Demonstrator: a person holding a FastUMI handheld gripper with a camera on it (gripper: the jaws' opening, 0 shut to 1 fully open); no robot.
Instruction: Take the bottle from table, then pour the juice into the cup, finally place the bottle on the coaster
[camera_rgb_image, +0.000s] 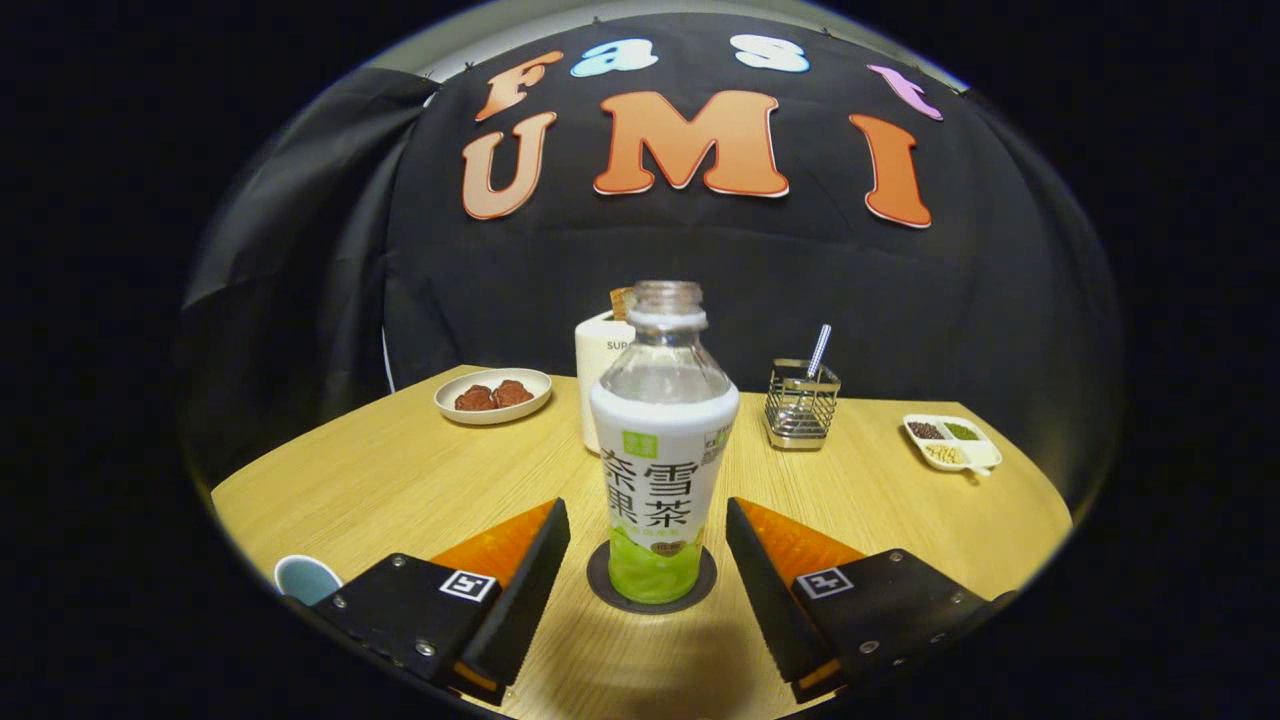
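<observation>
My gripper (648, 560) has its jaws spread wide, and neither finger touches anything. Between them, with a clear gap on each side, the bottle (660, 450) stands upright on the dark round coaster (652, 592). It has no cap, and I see only a little greenish juice low in it, so I judge that the pouring is done and the bottle is already set down. The wide opening makes sense to me as a release: the fingers stay apart so that I can pull back without knocking the bottle.

I take the bottle as my landmark. Left of it and nearer to me, beside the left finger, sits the pale blue cup (305, 578), partly hidden; I cannot tell what is inside. Just behind the bottle stands a white cylinder (598, 370). Behind and to the left is a small plate (493, 396) with brown pieces. Behind and to the right is a wire holder (800, 404) with a utensil in it, and farther right a divided dish (952, 442) of grains. All rest on the wooden table (400, 470).
</observation>
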